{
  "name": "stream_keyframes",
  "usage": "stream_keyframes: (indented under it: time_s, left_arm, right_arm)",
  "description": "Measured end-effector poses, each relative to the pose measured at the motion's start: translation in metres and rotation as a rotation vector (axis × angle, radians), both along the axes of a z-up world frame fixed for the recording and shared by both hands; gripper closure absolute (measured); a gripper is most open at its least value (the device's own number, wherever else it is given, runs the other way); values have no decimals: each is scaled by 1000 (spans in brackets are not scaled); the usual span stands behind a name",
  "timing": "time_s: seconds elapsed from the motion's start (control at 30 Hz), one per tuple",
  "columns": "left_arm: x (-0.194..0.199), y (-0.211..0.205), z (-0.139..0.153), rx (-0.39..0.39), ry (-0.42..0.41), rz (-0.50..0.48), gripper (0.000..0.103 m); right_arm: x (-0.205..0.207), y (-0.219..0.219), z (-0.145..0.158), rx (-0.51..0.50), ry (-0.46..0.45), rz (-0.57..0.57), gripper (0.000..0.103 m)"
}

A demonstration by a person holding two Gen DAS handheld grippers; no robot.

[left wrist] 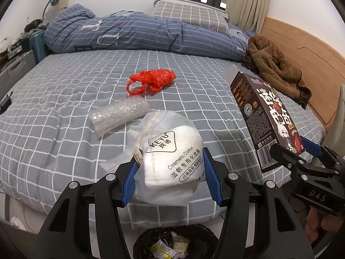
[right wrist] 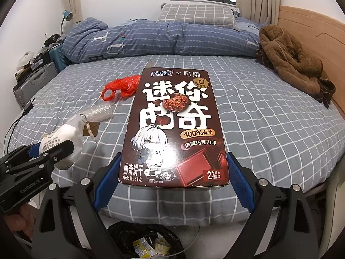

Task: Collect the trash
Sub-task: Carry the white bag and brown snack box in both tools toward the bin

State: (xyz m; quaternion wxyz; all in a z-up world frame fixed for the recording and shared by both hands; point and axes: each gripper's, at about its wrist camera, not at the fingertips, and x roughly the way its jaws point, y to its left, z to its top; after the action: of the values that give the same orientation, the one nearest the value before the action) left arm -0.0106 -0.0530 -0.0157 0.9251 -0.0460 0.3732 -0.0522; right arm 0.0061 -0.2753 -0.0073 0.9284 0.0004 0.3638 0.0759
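Left gripper (left wrist: 170, 172) clamps the cotton bag (left wrist: 170, 161), soft and light, at its belly. Right gripper (right wrist: 172, 177) pinches the box (right wrist: 172, 129), stiff, likely light, by its base edges. Both hang above the bin (right wrist: 146, 241).

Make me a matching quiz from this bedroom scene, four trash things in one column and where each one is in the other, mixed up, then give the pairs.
1. cotton bag
2. cookie box
3. red bag
4. bubble wrap

A. on the bed, nearest the duvet
B. in the right tool
C. lying on the bed beside the cotton bag
D. in the left tool

Pairs: 1-D, 2-B, 3-A, 4-C
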Motion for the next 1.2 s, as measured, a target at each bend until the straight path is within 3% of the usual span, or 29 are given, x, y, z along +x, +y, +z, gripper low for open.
stream_keyframes:
  time_s: [0.47,1.2]
  left_arm:
    - [-47,1,-2,-11,13,-10,49]
    - [-97,2,-50,19,128,-6,49]
  right_arm:
    - [-40,7,-4,0,2,24,15]
    - [-88,12,-41,-2,101,49,15]
